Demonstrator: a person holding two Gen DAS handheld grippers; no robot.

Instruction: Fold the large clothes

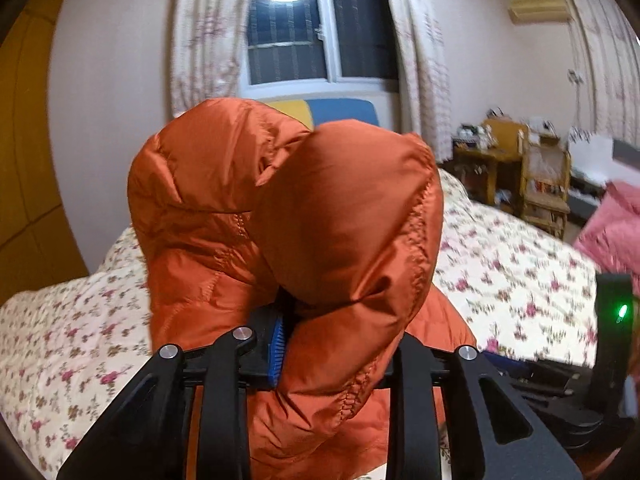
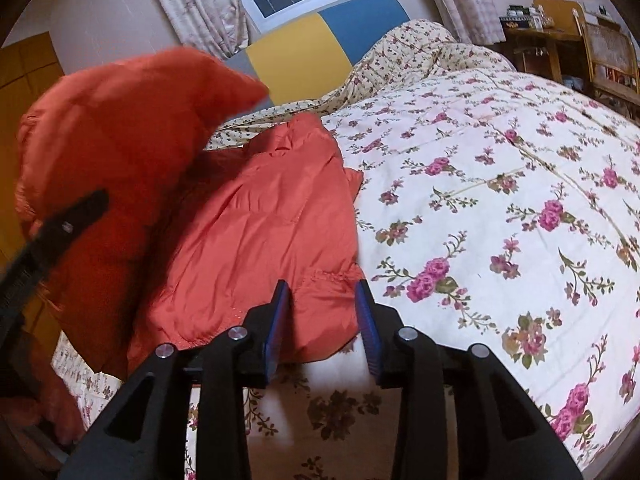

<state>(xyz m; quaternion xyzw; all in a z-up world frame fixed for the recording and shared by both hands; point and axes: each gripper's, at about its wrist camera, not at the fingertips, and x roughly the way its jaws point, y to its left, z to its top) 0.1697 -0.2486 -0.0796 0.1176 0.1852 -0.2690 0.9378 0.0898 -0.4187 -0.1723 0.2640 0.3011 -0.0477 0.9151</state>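
Note:
An orange puffer jacket (image 1: 288, 220) fills the middle of the left wrist view. My left gripper (image 1: 304, 340) is shut on a bunch of it and holds it up above the bed; only one blue pad (image 1: 277, 354) shows beside the fabric. In the right wrist view the rest of the jacket (image 2: 260, 232) lies on the floral quilt (image 2: 500, 200), and the lifted part (image 2: 120, 140) hangs at the left with the left gripper's black finger (image 2: 60, 224) in front of it. My right gripper (image 2: 324, 320) is open, its blue pads either side of the jacket's near edge.
The bed has a yellow and blue headboard (image 2: 320, 44) below a window (image 1: 316, 28) with curtains. Wooden shelves and a chair (image 1: 532, 176) stand at the far right. A pink blanket (image 1: 616, 224) lies at the right edge. A yellow wardrobe (image 1: 28, 160) stands at left.

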